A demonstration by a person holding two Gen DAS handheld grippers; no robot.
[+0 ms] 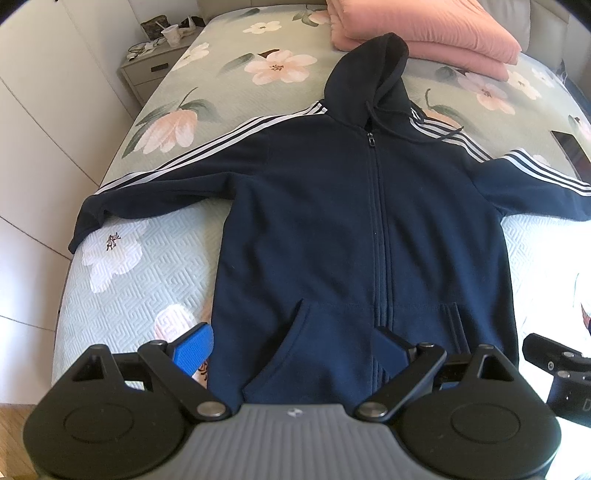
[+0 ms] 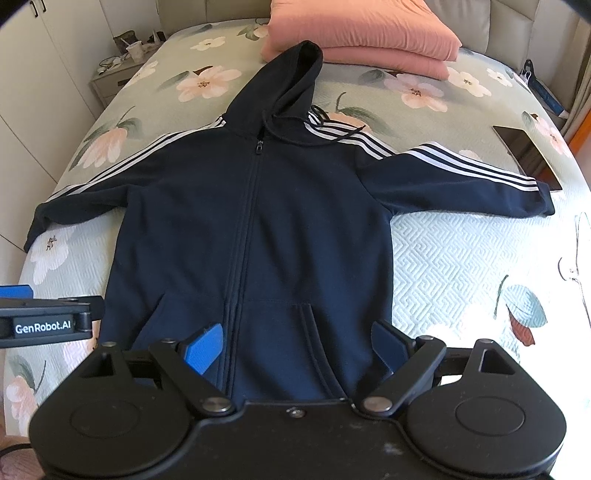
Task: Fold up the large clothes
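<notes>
On a floral quilted bed (image 2: 461, 251) beside white wardrobes, the navy hoodie (image 1: 314, 221) lies flat, zipped, sleeves spread toward both edges, under a pink folded blanket (image 2: 369, 33); only the right view shows the whole phone (image 2: 528, 155); left gripper (image 1: 295, 350) and right gripper (image 2: 299, 343) hover with fingers spread, empty, over the hem.

Hoodie (image 2: 251, 221) flat on floral bed (image 2: 461, 251)
</notes>
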